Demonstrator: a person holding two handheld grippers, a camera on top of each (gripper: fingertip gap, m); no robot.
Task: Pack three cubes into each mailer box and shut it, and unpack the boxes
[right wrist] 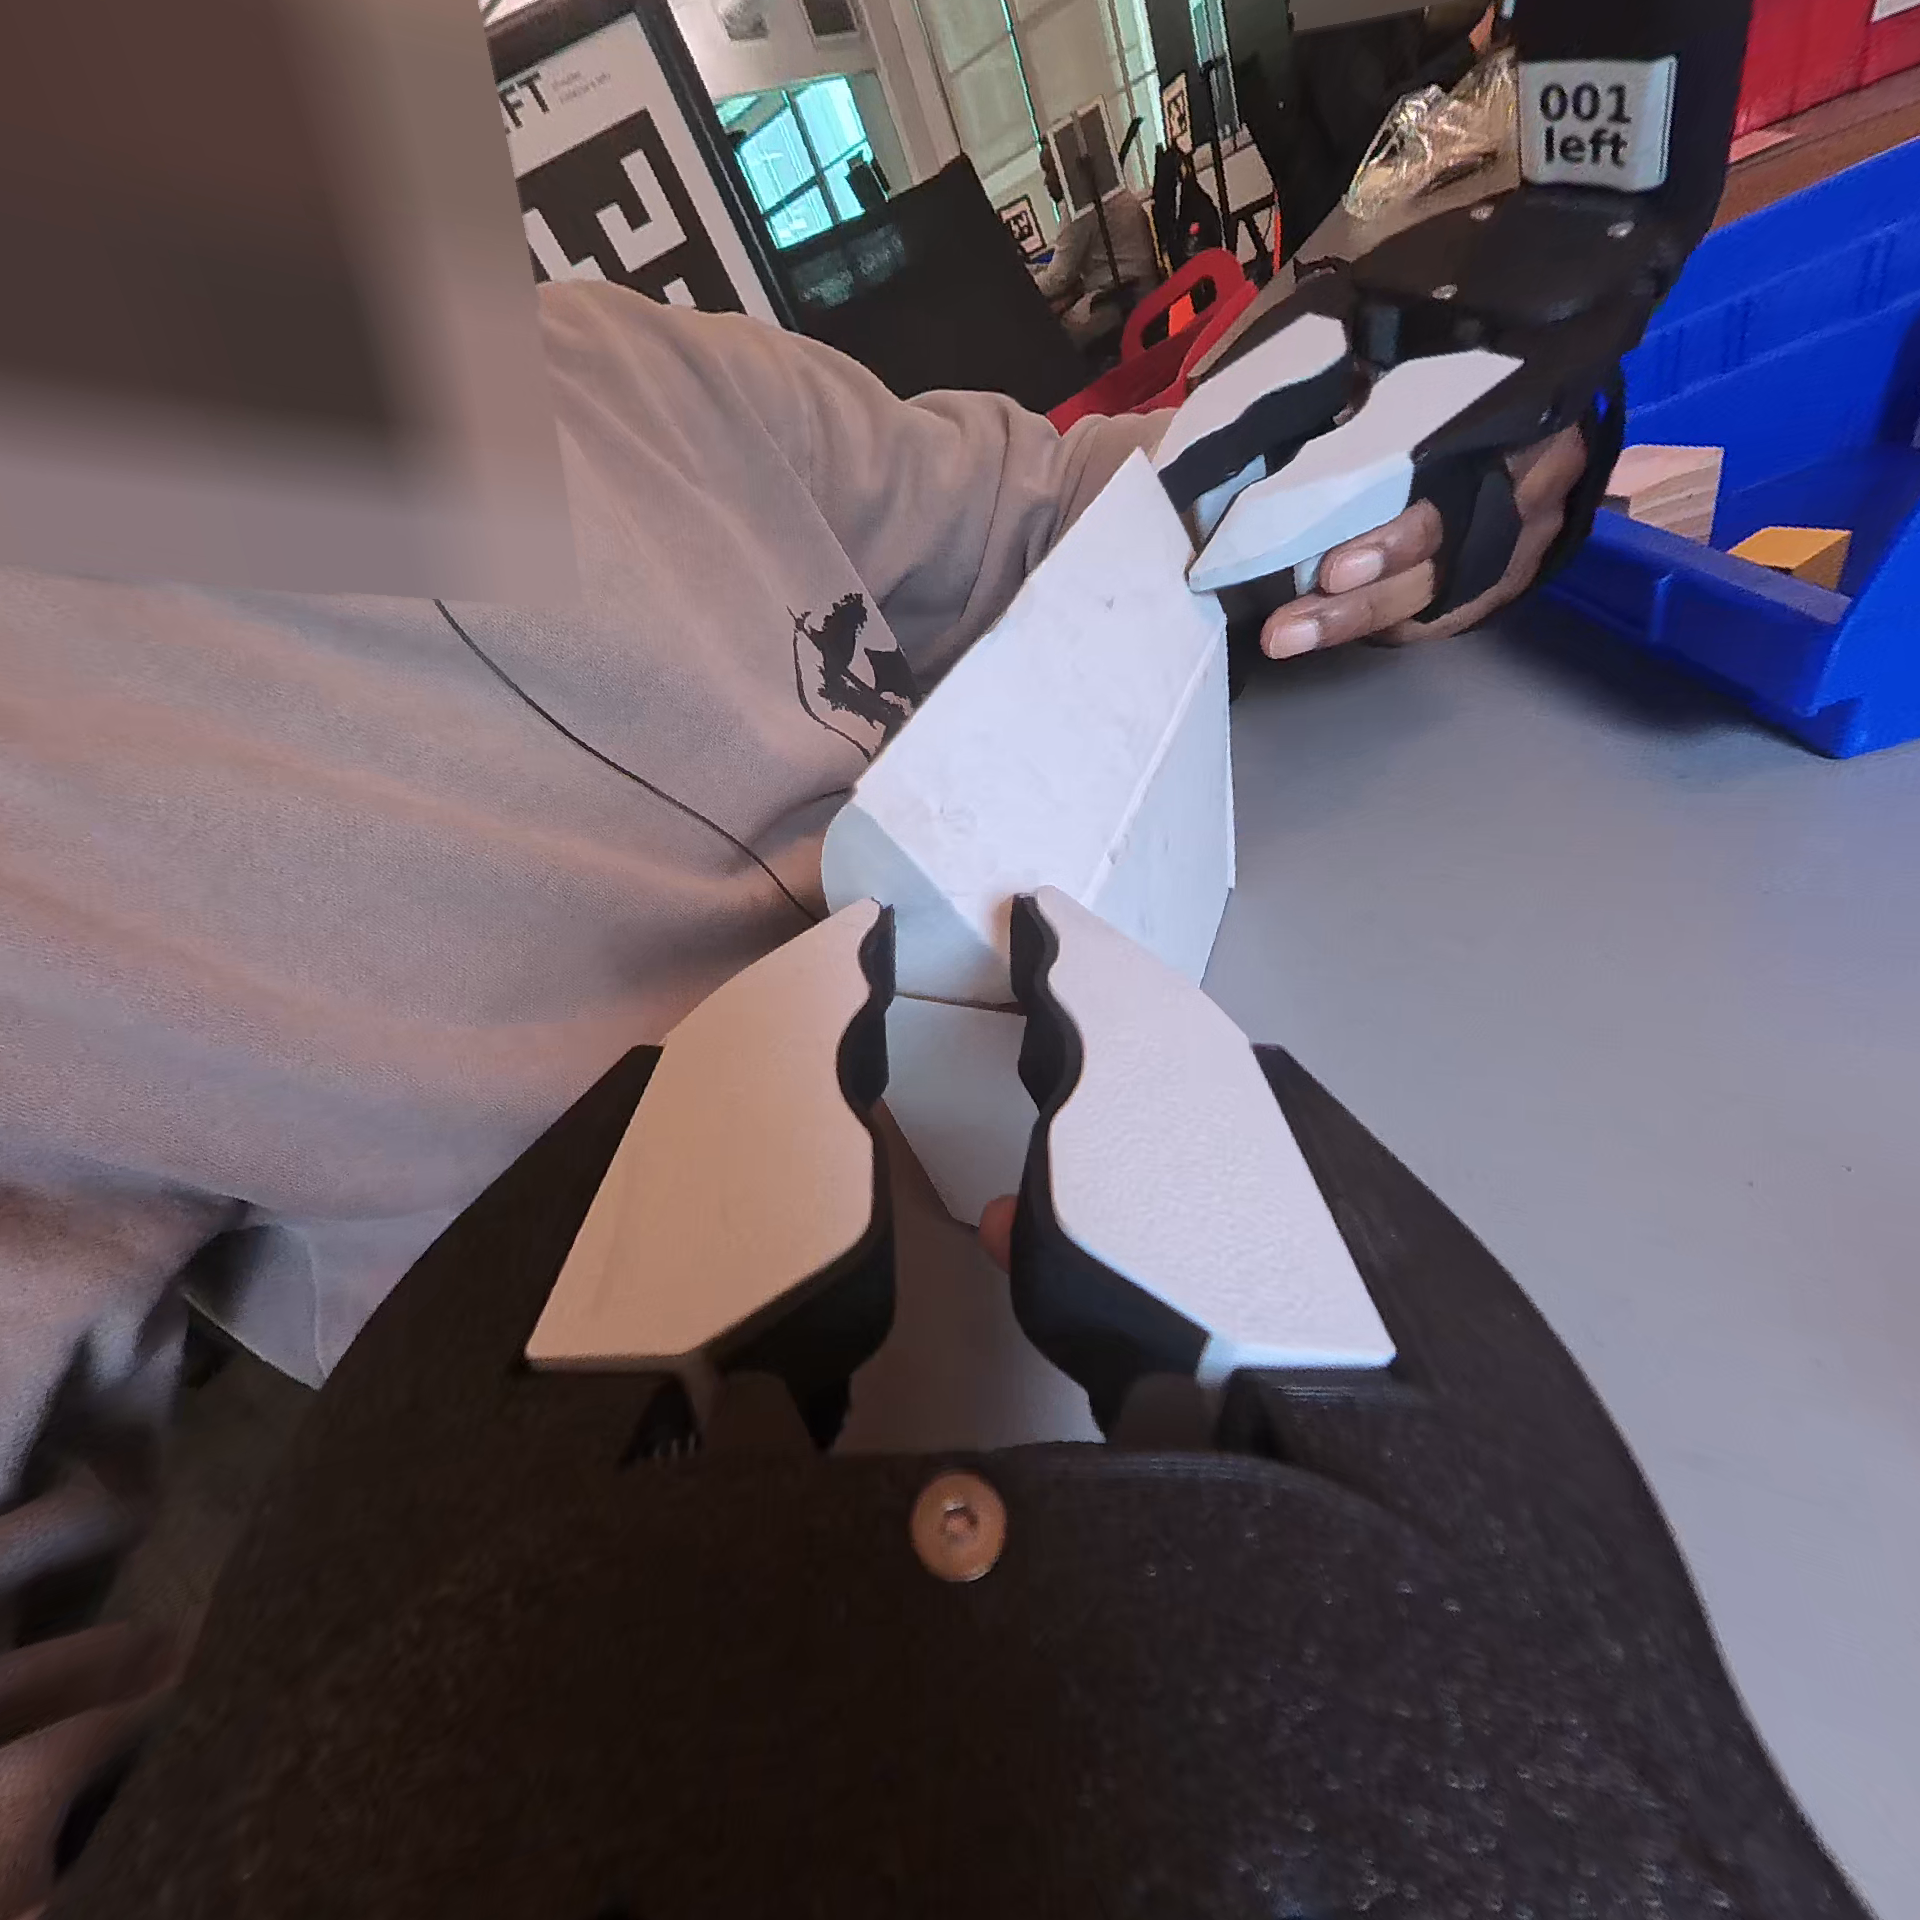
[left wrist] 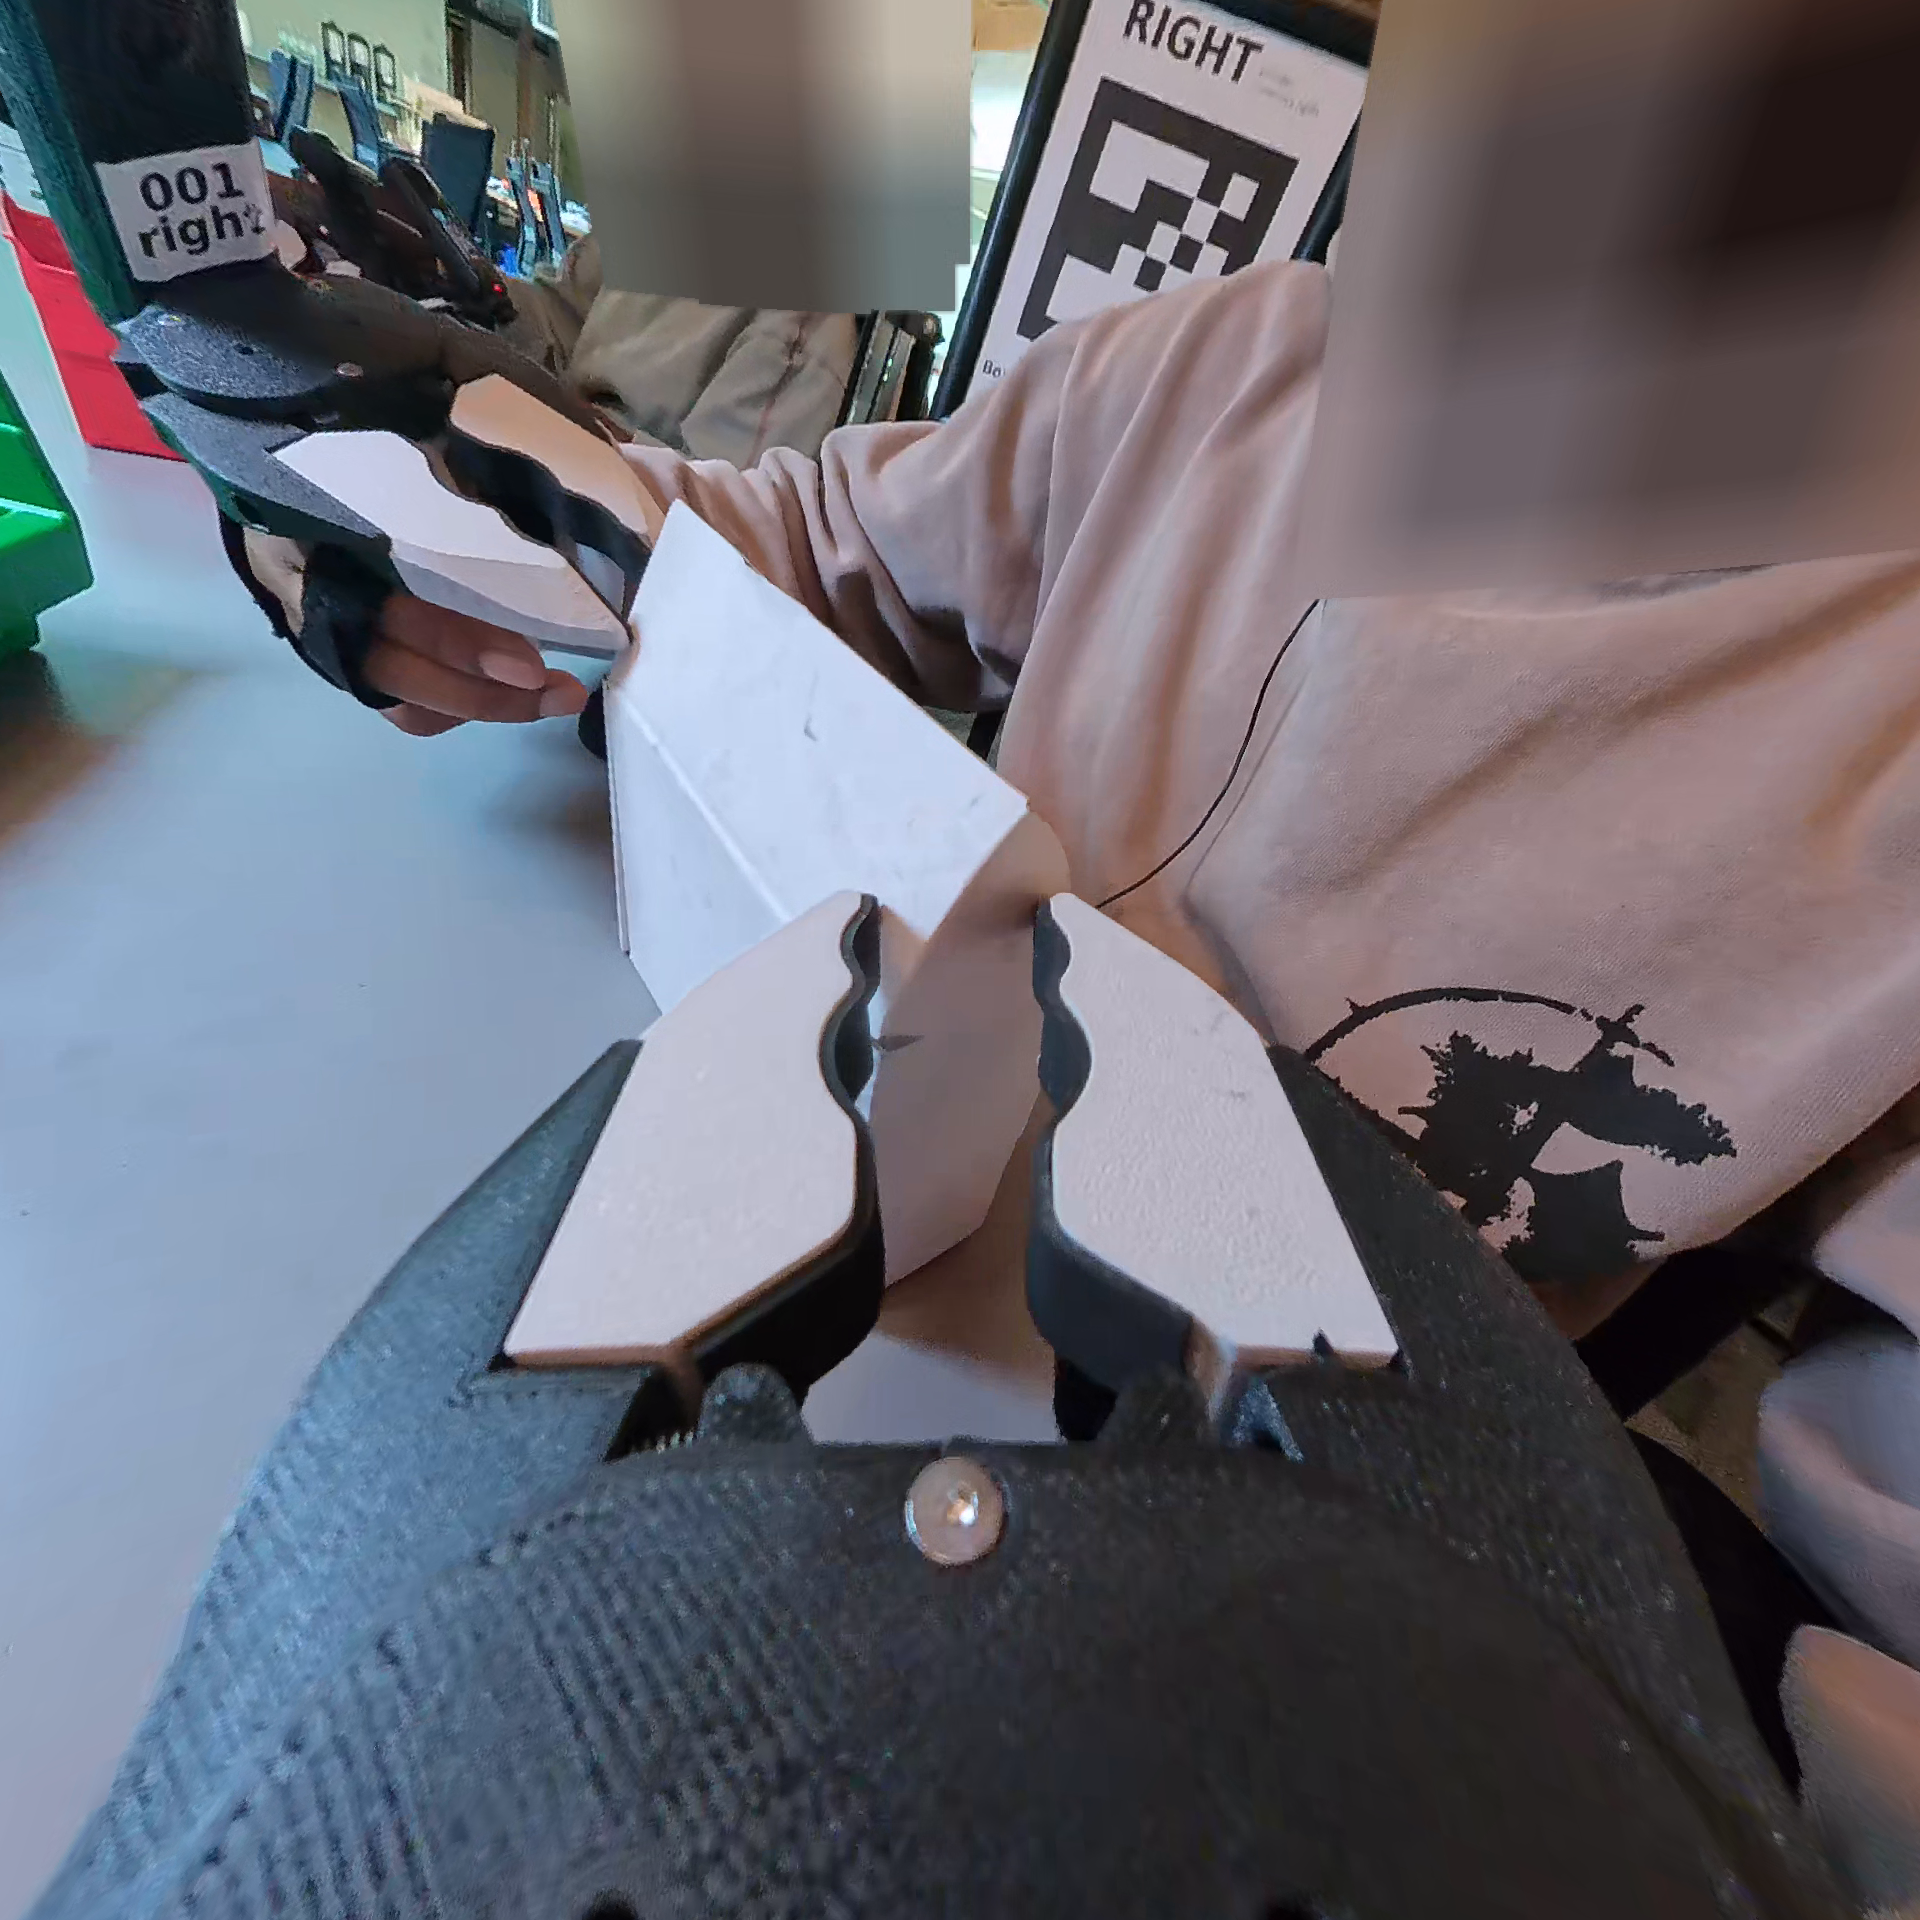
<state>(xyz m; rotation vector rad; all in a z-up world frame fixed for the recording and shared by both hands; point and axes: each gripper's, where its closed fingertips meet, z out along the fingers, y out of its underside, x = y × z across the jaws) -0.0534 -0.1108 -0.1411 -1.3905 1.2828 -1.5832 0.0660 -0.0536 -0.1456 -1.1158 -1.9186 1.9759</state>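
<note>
A white cardboard mailer box (left wrist: 790, 748) lies at the near edge of the grey table, its lid panel tilted up. It also shows in the right wrist view (right wrist: 1049, 727). My left gripper (left wrist: 956, 914) is closed on the lid's rounded end flap at one end. My right gripper (right wrist: 951, 904) is closed on the flap at the other end. Each gripper shows far off in the other's view, the right one (left wrist: 623, 623) and the left one (right wrist: 1195, 530), both at the lid's corners. The inside of the box is hidden. Wooden cubes (right wrist: 1792, 553) lie in a blue bin (right wrist: 1766, 665).
The person's torso in a beige sweatshirt (left wrist: 1455, 831) is right behind the box. A green bin (left wrist: 31, 520) and a red bin (left wrist: 62, 312) stand at the table's far side. Bare grey tabletop (right wrist: 1558, 987) lies in front of the box. A marker board (left wrist: 1174, 197) stands behind. Some 15 centimeters of space lies between my two pairs of fingers.
</note>
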